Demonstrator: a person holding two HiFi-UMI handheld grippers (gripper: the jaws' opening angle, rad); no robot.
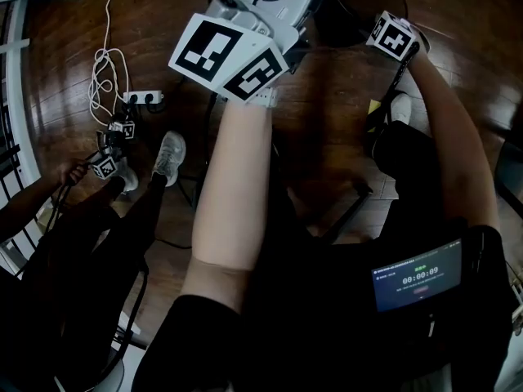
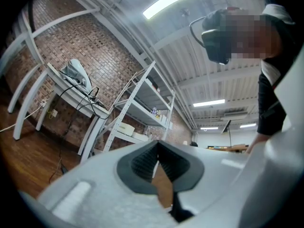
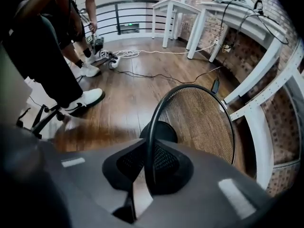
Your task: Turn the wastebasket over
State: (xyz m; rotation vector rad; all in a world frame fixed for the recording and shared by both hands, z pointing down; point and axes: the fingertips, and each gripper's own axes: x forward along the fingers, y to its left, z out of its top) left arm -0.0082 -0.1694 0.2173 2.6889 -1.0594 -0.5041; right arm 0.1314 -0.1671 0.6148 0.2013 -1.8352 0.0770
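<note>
The wooden floor [image 1: 73, 31] fills my head view, but only the right gripper view shows the mesh wastebasket [image 3: 199, 118], near the floor's brick-wall edge beside white table legs [image 3: 251, 87]. My right gripper [image 3: 149, 148] is clamped on its black rim. My left gripper [image 2: 159, 148] faces shelving [image 2: 142, 103], jaws together and empty.

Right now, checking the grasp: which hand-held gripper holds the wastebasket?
The right hand-held gripper: its jaws pinch the wastebasket rim. The left hand-held gripper is empty.
</note>
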